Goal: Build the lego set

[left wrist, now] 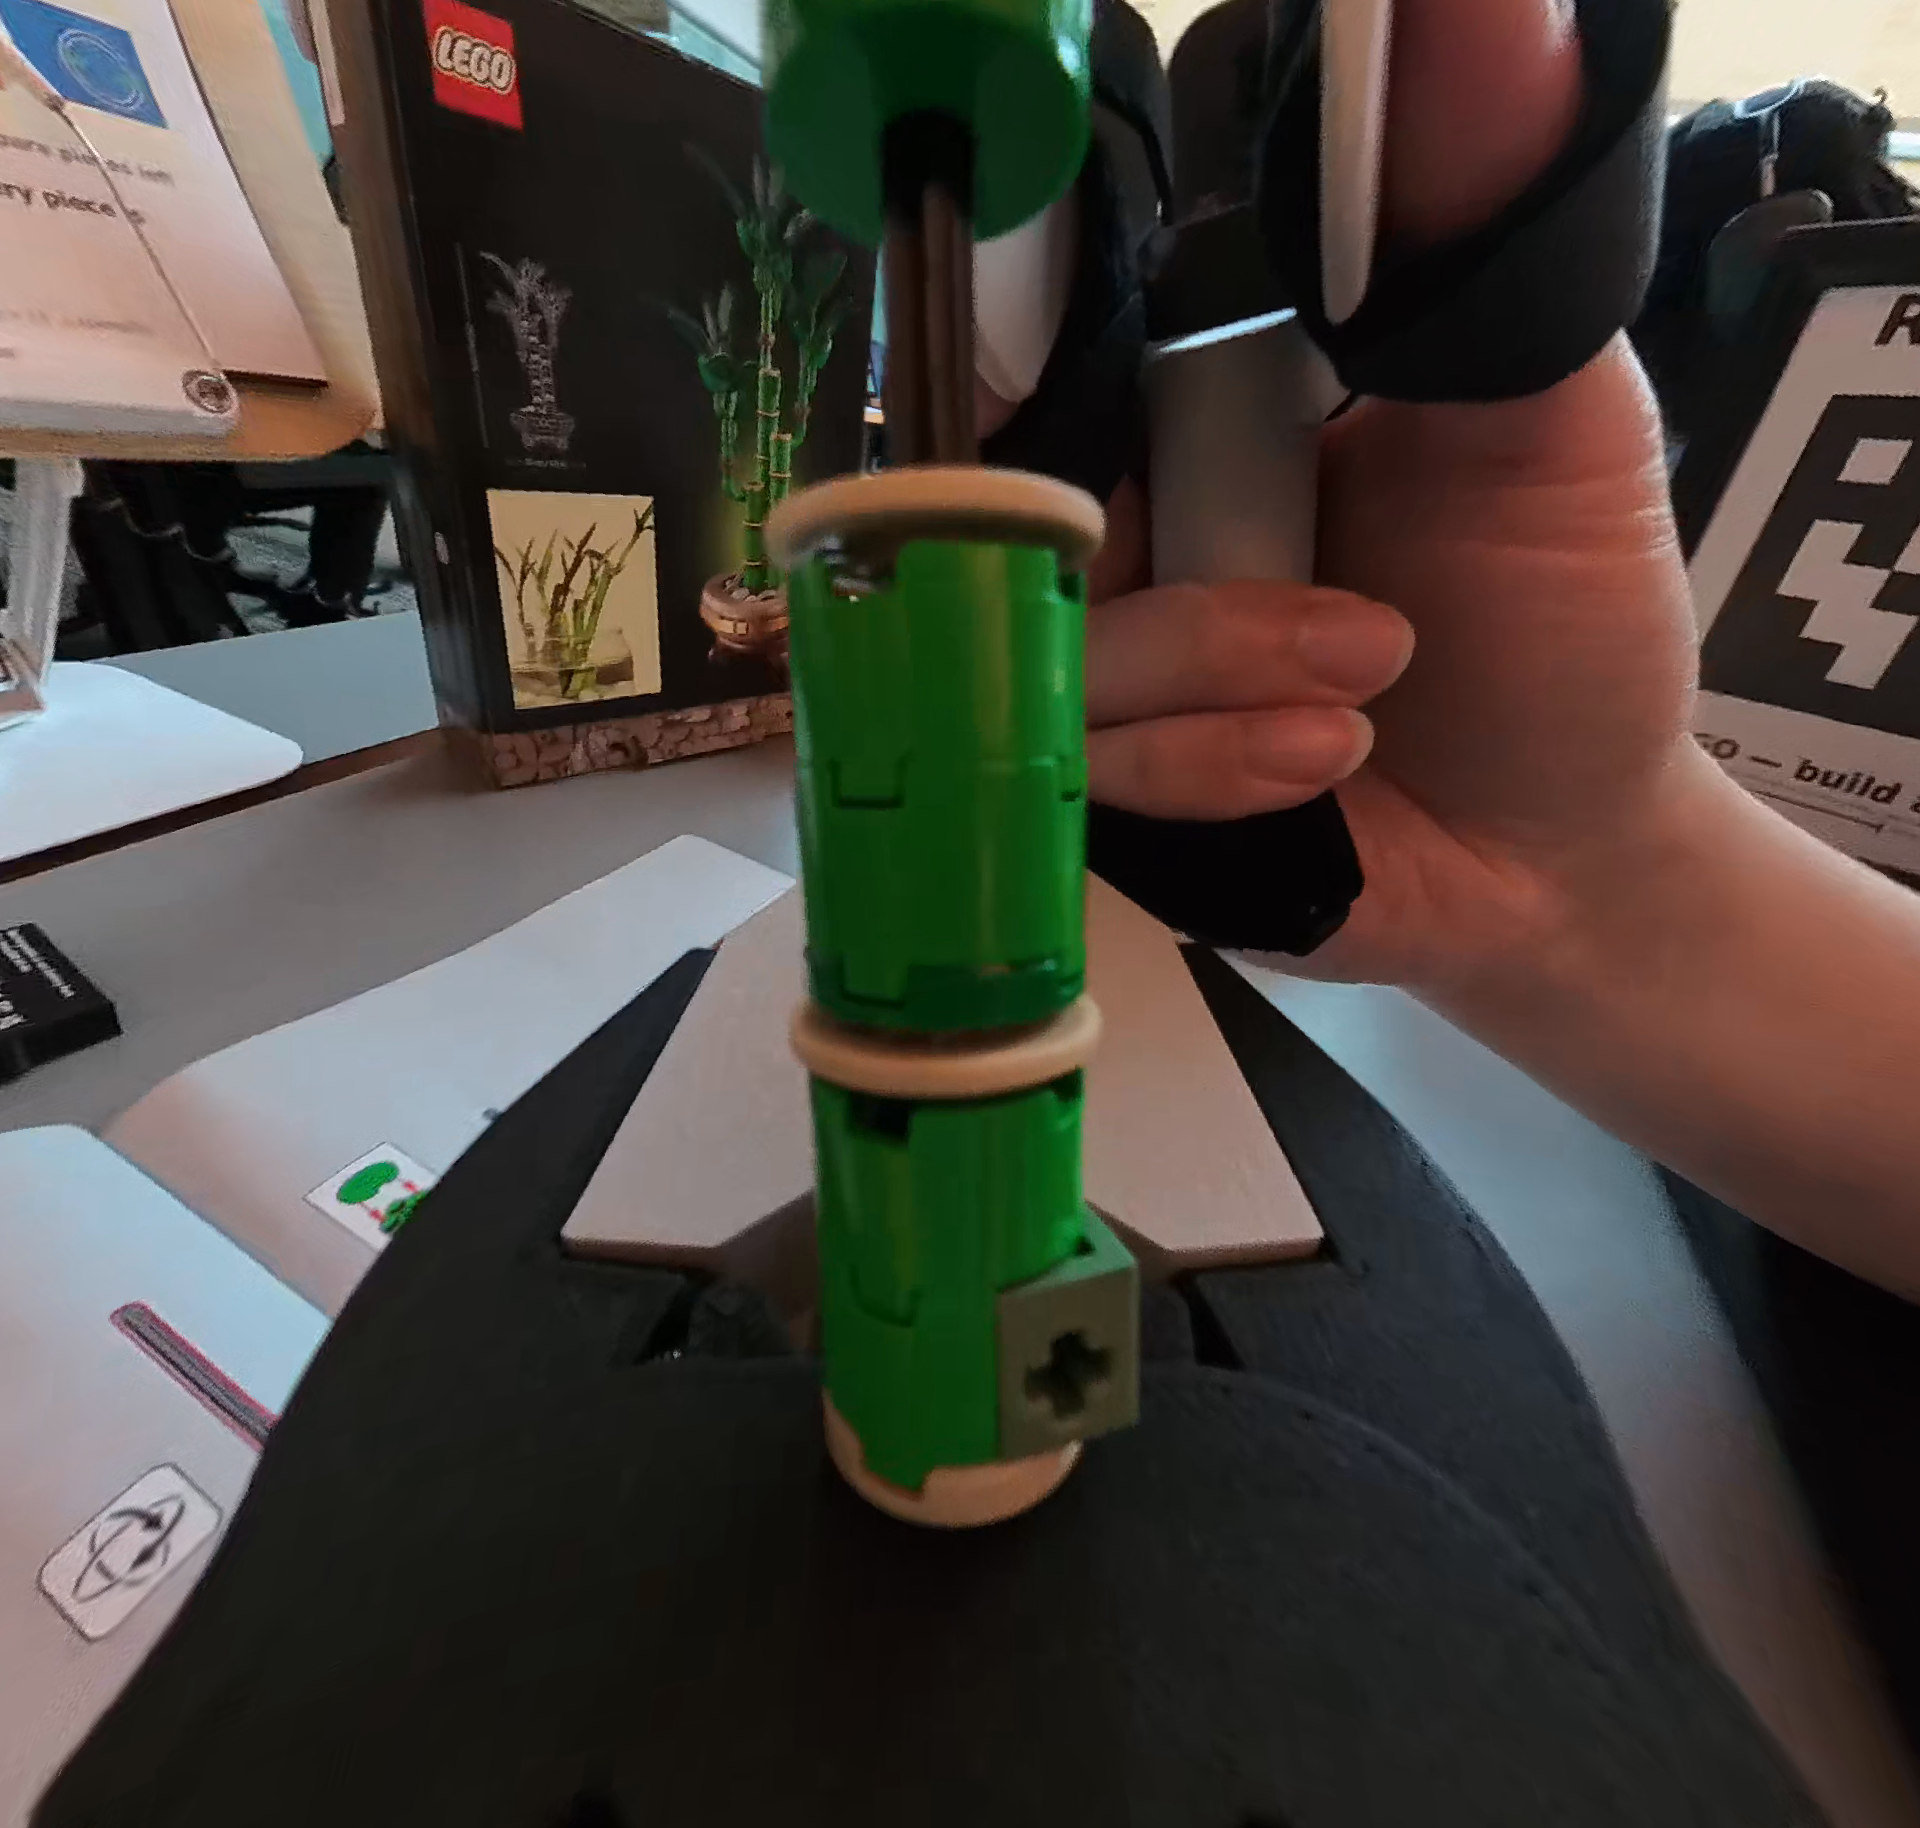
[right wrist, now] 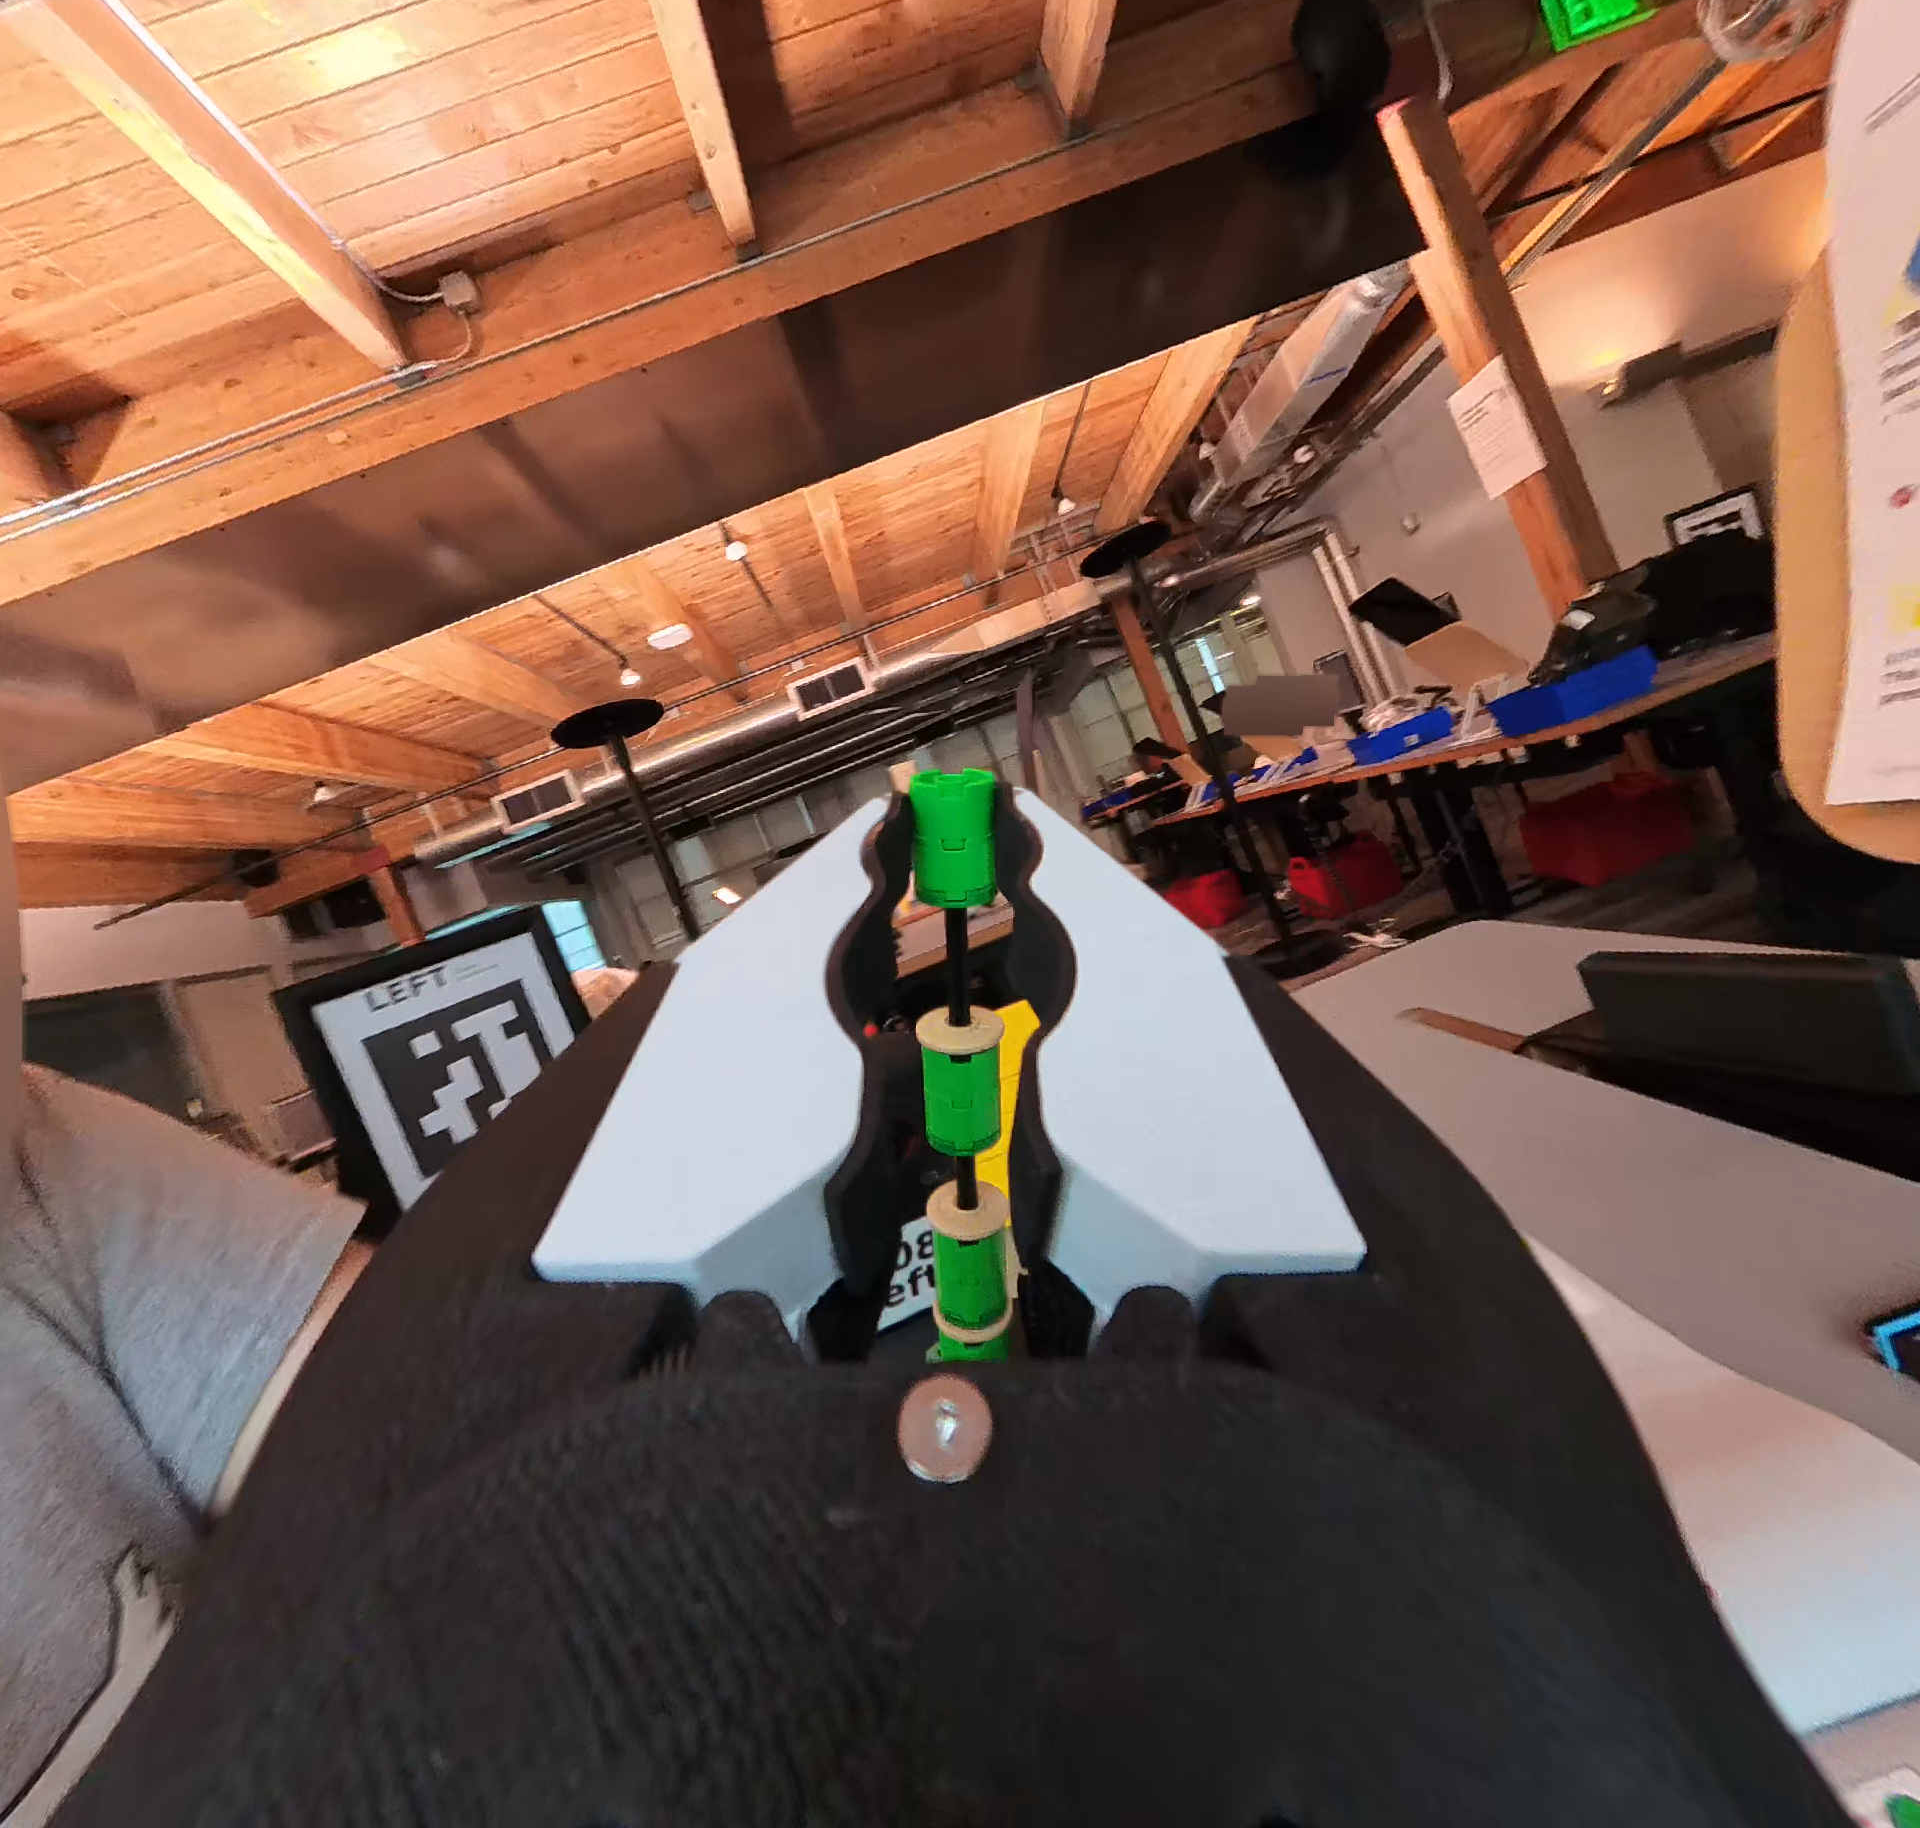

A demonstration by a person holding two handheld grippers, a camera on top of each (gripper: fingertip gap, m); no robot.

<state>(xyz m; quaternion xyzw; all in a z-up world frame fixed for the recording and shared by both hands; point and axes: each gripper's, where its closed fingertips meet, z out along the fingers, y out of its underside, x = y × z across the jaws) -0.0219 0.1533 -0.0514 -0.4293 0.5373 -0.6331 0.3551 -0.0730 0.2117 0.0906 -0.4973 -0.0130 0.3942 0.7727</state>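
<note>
A bamboo stalk of green round segments (left wrist: 940, 791) and tan rings on a dark axle (left wrist: 930, 344) stands upright. A pale green block with a cross hole (left wrist: 1070, 1352) sits low on its side. My left gripper (left wrist: 951, 947) is shut on the stalk's lower half. My right gripper (right wrist: 956, 843) points up at the ceiling, shut on the top green segment (right wrist: 954, 848). That segment (left wrist: 925, 64) sits apart from the rest, with bare axle (right wrist: 961, 978) below it. The lower segments (right wrist: 961, 1092) run back between the right fingers. A hand (left wrist: 1507, 687) holds the right gripper.
A Lego box (left wrist: 582, 407) stands behind the stalk. An instruction booklet (left wrist: 312, 1103) and a small black box (left wrist: 42, 989) lie on the grey table (left wrist: 468, 843). Black-and-white marker boards (left wrist: 1849, 531) (right wrist: 436, 1061) stand close by. Far tables carry blue bins (right wrist: 1558, 708). Tip to tip, the grippers are about 15 cm apart.
</note>
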